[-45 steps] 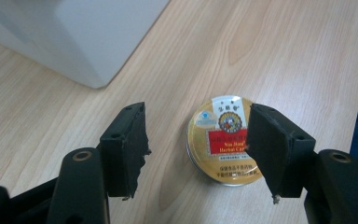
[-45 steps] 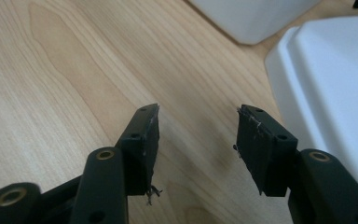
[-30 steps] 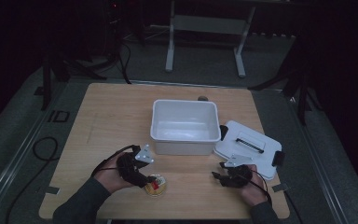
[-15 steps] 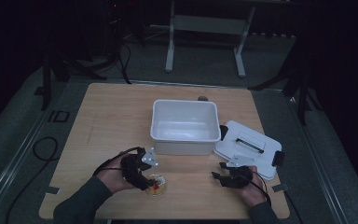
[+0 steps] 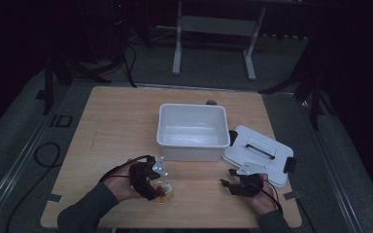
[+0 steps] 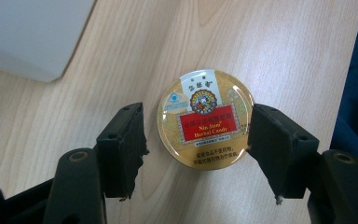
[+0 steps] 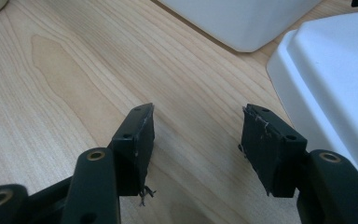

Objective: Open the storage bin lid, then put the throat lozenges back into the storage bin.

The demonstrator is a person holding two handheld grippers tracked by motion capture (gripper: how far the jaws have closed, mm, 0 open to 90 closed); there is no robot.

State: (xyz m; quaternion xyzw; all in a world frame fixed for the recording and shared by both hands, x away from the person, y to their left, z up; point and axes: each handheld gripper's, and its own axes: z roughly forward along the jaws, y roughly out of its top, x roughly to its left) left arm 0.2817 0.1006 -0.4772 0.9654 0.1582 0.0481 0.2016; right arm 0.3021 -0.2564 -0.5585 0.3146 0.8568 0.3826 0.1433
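A round gold candy tin (image 6: 205,120) with a red label lies flat on the wooden table (image 5: 116,121); in the high view the tin (image 5: 164,190) sits near the front edge. My left gripper (image 6: 196,140) hovers over it, open, one jaw on each side of the tin with a small gap at each. In the high view the left gripper (image 5: 151,183) is held by a hand at the front left. My right gripper (image 7: 196,140) is open over bare wood, nothing between its jaws; in the high view the right gripper (image 5: 227,184) rests at the front right.
An empty white bin (image 5: 192,130) stands at the table's middle. Its white lid (image 5: 258,153) with black clips lies to the right, close to the right gripper. Dark floor and stands surround the table.
My left gripper has dropped lower and closer over the tin, so its jaws now straddle it. The right gripper has stayed put.
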